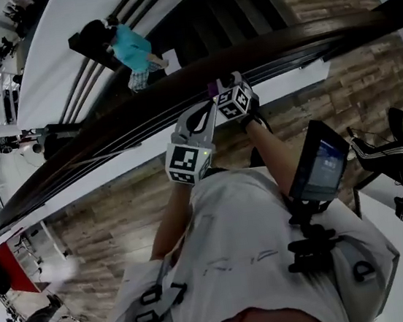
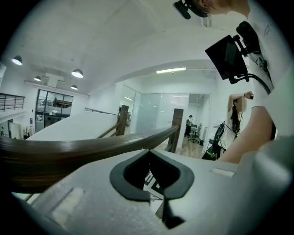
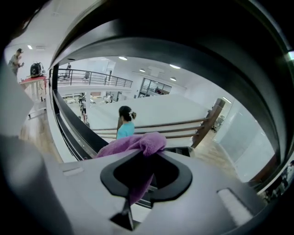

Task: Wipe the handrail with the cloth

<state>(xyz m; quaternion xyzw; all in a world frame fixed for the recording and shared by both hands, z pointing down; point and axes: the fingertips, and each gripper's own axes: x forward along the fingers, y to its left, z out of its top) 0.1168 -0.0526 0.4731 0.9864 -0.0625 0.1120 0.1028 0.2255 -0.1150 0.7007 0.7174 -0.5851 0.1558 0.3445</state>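
Purple cloth (image 3: 138,144) pinched tight in my right gripper (image 3: 146,160), at the dark wooden handrail (image 1: 108,124), my left gripper (image 2: 154,176) closed and empty, just beside the right one.

Two pairs of tongs show: the left tongs (image 1: 203,116) and the right tongs (image 1: 221,88). There is one purple cloth (image 3: 138,144), one dark handrail (image 1: 108,124), one chest-mounted screen (image 1: 320,163), two wooden posts (image 2: 177,128), three round ceiling lamps (image 2: 77,73) and one person in teal (image 1: 131,48).
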